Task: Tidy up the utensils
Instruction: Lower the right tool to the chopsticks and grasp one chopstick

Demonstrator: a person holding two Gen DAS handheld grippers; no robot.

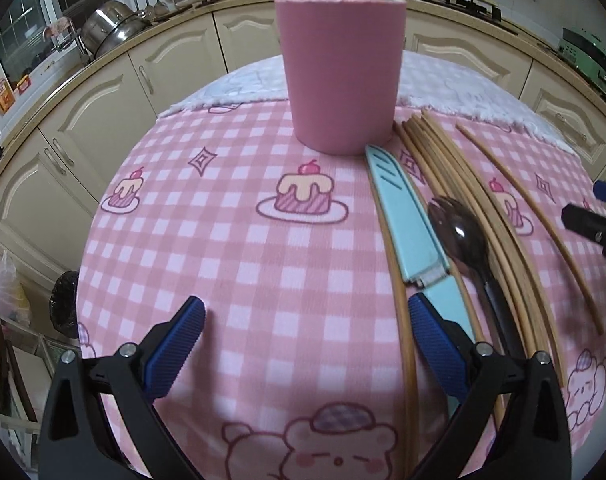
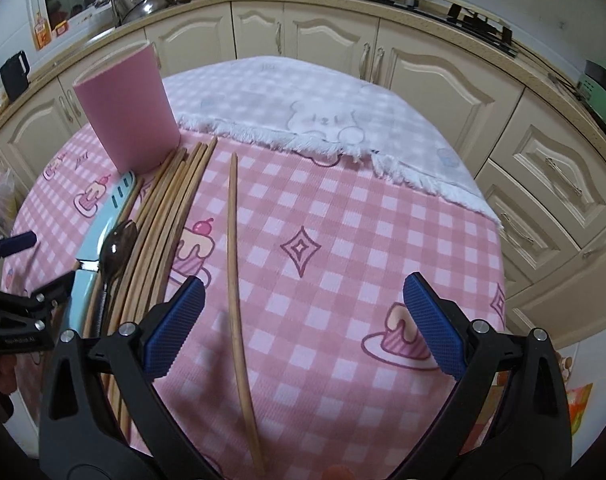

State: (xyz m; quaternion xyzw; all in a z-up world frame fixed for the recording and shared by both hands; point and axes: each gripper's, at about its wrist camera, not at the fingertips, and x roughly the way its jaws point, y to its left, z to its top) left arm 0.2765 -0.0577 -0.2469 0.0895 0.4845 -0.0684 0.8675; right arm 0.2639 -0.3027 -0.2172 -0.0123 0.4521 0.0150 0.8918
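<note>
Both tongs gape empty over the worktop (image 2: 343, 216); right tongs (image 2: 303, 320) should drop onto the lone chopstick (image 2: 235, 264) at their 11 o'clock, pinch mid-shaft, then tip it into the pink cup (image 2: 129, 116).

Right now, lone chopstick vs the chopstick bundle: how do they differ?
The lone chopstick lies by itself on bare cloth, between the right gripper fingers; the chopstick bundle is packed together beside the dark spoon. The bundle's far ends reach the pink cup; the lone one stops short of it. Both are light wood, flat on the cloth, pointing roughly the same way.
</note>
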